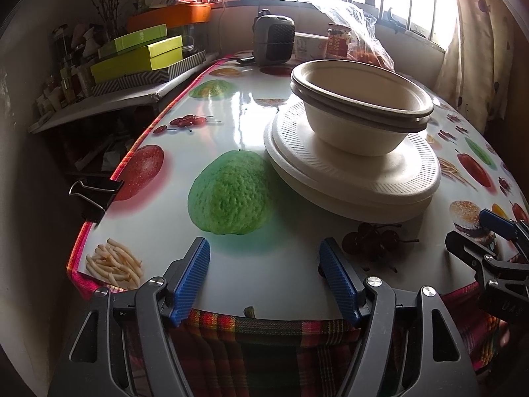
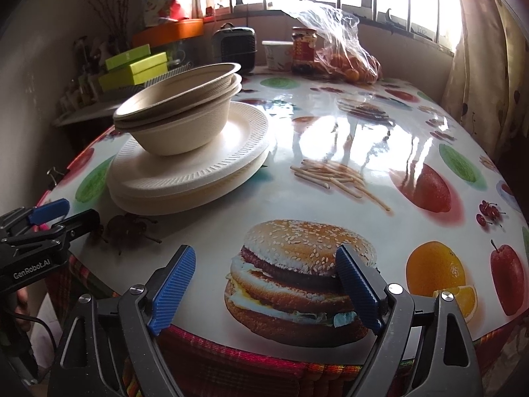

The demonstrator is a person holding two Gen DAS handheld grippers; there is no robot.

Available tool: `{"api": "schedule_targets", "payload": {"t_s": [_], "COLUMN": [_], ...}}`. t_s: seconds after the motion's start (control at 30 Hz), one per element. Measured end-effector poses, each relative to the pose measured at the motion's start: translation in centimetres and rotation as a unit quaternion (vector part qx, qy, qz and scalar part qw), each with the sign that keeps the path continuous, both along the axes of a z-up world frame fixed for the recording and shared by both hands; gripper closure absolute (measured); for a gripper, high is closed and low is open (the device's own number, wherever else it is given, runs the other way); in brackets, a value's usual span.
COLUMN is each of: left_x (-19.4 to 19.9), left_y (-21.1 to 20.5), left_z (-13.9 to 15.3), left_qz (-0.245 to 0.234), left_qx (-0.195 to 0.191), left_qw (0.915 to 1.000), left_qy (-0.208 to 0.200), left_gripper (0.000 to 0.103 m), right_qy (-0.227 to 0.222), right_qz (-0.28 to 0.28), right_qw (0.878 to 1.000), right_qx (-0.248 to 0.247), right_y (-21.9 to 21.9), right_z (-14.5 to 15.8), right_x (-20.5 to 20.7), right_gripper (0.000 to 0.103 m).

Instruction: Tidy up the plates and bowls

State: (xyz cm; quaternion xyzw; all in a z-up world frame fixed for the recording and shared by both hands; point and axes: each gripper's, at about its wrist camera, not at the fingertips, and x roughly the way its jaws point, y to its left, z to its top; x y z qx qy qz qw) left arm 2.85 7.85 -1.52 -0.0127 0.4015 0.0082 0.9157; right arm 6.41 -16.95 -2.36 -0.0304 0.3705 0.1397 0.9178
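Note:
A stack of beige paper bowls (image 1: pixel 357 112) sits nested on a stack of white paper plates (image 1: pixel 350 182) on the fruit-print table. The same bowls (image 2: pixel 178 112) and plates (image 2: pixel 191 175) show at the left in the right wrist view. My left gripper (image 1: pixel 264 264) is open and empty over the near table edge, short of the plates. My right gripper (image 2: pixel 264 271) is open and empty over the burger print, to the right of the stack. The right gripper also shows in the left wrist view (image 1: pixel 489 231); the left one shows in the right wrist view (image 2: pixel 62 215).
At the far end stand a small grey heater (image 1: pixel 274 39), a jar (image 1: pixel 339 41), a white cup (image 2: pixel 276 54) and a plastic bag of oranges (image 2: pixel 350 63). Green boxes (image 1: pixel 139 56) lie on a side shelf at the left. A binder clip (image 1: pixel 96 195) grips the left table edge.

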Motion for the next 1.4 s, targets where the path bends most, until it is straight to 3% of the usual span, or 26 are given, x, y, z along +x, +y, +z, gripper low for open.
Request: {"api": "schedule_targets", "payload": {"t_s": [0.33,1.4], "left_x": [-0.20,-0.34], "left_y": [0.03,-0.10], "left_z": [0.01,0.10], "left_qz": [0.004,0.001], "left_qx": [0.001,0.000], "left_qw": [1.0000,1.0000], "left_qy": [-0.004,-0.004], "left_gripper": [0.033,0.033], "right_qy": [-0.022,-0.022], "right_qz": [0.007,0.010], "right_qw": [1.000,1.000], "right_qx": [0.010,0.010], "right_y": [0.30,0.50], "right_z": [0.55,0.47], "right_x": [-0.43,-0.59], "right_gripper": [0.016,0.016]}}
